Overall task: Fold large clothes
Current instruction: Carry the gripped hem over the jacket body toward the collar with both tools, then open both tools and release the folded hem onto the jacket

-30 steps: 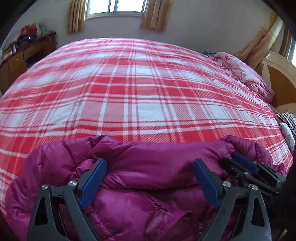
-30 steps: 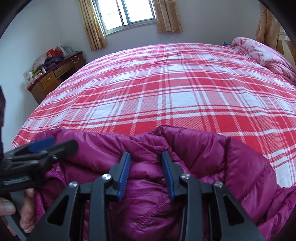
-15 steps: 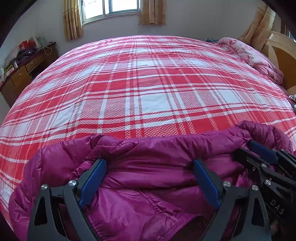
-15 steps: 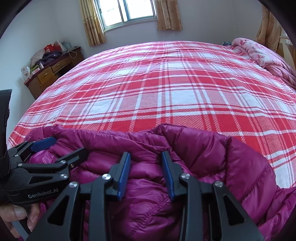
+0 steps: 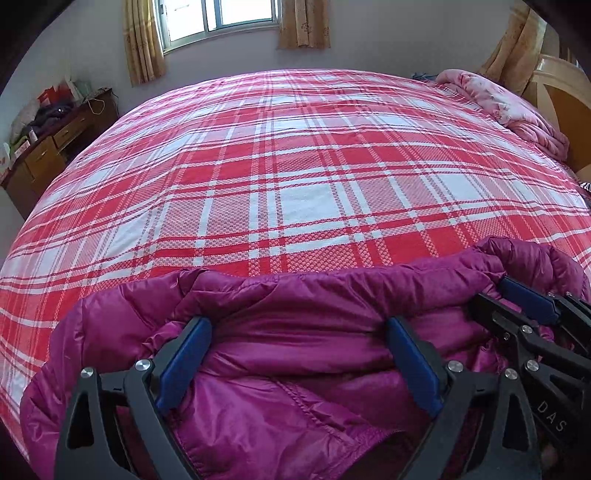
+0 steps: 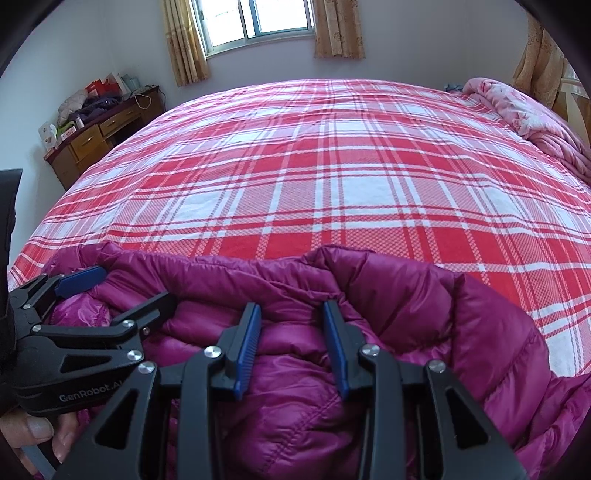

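Note:
A magenta quilted down jacket lies bunched at the near edge of the bed; it also shows in the right wrist view. My left gripper is open wide, its blue pads resting on the jacket's folded top layer. My right gripper has its jaws partly closed around a bunched fold of the jacket. Each gripper appears in the other's view, the right one at the right edge and the left one at the left edge, both on the same garment edge.
The bed carries a red and white plaid cover. A pink quilt lies bunched at the far right by a wooden headboard. A cluttered wooden dresser stands at the left wall. A curtained window is behind the bed.
Both views have swung so that more of the bed and the window show. The two grippers have come closer together on the jacket. The jaw openings look unchanged.

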Demonstrator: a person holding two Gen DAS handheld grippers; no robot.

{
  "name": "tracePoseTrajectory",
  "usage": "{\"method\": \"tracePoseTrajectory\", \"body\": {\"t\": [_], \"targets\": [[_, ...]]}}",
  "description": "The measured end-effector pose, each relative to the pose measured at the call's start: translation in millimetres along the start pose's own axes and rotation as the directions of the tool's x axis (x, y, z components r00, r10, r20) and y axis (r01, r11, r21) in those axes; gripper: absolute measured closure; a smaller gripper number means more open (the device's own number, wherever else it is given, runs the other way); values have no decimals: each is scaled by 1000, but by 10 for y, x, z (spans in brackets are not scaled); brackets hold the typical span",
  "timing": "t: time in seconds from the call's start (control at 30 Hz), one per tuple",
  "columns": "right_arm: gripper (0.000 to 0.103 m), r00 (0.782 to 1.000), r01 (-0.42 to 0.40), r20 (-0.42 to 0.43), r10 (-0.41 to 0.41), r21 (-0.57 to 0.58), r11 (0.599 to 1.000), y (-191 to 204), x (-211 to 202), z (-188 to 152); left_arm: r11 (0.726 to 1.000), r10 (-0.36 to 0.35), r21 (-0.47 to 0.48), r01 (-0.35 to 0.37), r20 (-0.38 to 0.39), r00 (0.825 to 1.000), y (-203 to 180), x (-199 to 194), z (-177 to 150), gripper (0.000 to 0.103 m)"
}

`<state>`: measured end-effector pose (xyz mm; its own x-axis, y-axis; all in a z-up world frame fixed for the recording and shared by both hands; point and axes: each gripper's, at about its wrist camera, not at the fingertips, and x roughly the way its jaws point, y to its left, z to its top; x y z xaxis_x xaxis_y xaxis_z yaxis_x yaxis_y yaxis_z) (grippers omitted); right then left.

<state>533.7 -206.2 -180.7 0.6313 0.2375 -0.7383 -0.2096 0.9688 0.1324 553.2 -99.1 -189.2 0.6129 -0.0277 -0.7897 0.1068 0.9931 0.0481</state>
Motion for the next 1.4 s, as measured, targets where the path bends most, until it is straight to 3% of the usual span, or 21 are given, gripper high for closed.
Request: {"method": "tracePoseTrajectory", "body": {"t": [0.83,0.93,1.0,1.1,1.4], "targets": [[65,1000,12,-13,-12,-13,1000,16,33,12,1000,8,26,-8,-4,1000,-22,4,-1,6],[61,1000,-16,-22,16,-31,999,5,-9,65,999,10,38,-9,-16,1000,-15,-22,43,6],[47,999,-41,-14,41,-59,997,9,-132,85,998,29,62,-29,6,1000,-1,-151,60,6],[32,999,-3,40,5,-44,999,-44,-426,9,998,28,56,-33,90,996,95,-505,-2,6],[31,999,4,34,-5,19,1000,-211,-1077,-588,995,-17,103,-2,179,984,389,-1344,-811,7]]}}
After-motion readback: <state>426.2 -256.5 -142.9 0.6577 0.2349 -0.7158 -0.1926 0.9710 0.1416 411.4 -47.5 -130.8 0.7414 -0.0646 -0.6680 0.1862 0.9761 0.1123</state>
